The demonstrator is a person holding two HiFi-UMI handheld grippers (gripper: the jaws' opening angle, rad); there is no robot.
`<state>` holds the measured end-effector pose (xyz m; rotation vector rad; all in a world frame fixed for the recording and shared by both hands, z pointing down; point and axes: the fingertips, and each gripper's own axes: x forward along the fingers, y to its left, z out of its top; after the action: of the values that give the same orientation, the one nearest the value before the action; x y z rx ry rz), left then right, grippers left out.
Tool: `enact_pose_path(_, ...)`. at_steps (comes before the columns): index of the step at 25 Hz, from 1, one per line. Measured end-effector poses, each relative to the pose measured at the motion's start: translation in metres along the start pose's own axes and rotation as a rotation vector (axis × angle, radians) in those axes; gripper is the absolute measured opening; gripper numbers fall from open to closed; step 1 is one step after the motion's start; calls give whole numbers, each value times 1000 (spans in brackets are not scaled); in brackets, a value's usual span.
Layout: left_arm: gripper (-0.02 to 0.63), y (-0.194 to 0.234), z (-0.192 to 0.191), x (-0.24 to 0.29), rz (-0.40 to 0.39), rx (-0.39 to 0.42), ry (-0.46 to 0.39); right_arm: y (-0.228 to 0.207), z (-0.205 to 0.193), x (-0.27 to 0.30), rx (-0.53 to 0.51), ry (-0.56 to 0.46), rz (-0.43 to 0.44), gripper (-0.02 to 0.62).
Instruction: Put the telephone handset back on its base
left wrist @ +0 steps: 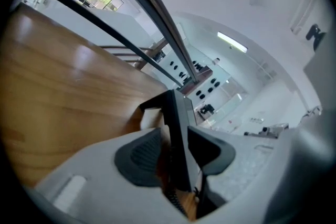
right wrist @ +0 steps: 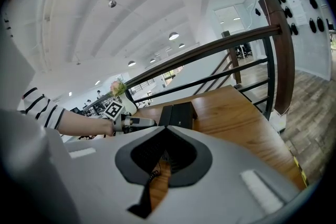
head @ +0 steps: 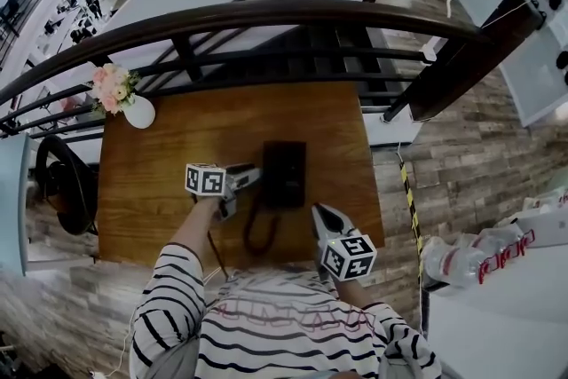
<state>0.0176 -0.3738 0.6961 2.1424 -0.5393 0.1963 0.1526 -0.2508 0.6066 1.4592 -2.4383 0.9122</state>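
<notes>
A black telephone (head: 286, 174) sits in the middle of a wooden table (head: 160, 173), and its coiled cord (head: 257, 231) loops toward the front edge. The handset (right wrist: 164, 115) lies along the base's left side. My left gripper (head: 251, 177) reaches in from the left, level with it. In the left gripper view the handset (left wrist: 176, 128) stands edge-on between the pads (left wrist: 140, 157), with a sliver of gap on the left, so the jaws are open. My right gripper (head: 321, 213) hovers near the table's front right, tips (right wrist: 165, 131) together and holding nothing.
A white vase of pink flowers (head: 126, 98) stands at the table's back left corner. A dark curved railing (head: 266, 13) runs behind the table, with an open drop beyond it. A black chair (head: 62, 182) is on the left, and plastic bottles (head: 461, 262) lie on the right.
</notes>
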Motion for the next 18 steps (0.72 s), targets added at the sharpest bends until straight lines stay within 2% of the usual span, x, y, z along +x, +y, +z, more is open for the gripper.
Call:
enact_pose_path(6,137,-18,8,-37,54,96,-61,23,-8,-4,23,-22,-25,2)
enact_pose_path(11,77,-48,14,-69,63,167,-142,39,-9,-12,33,-54,-51,2)
enact_pose_path(18,3,-87,2,-111,43,236,-199,63,-20,-35,45,-96,-100,1)
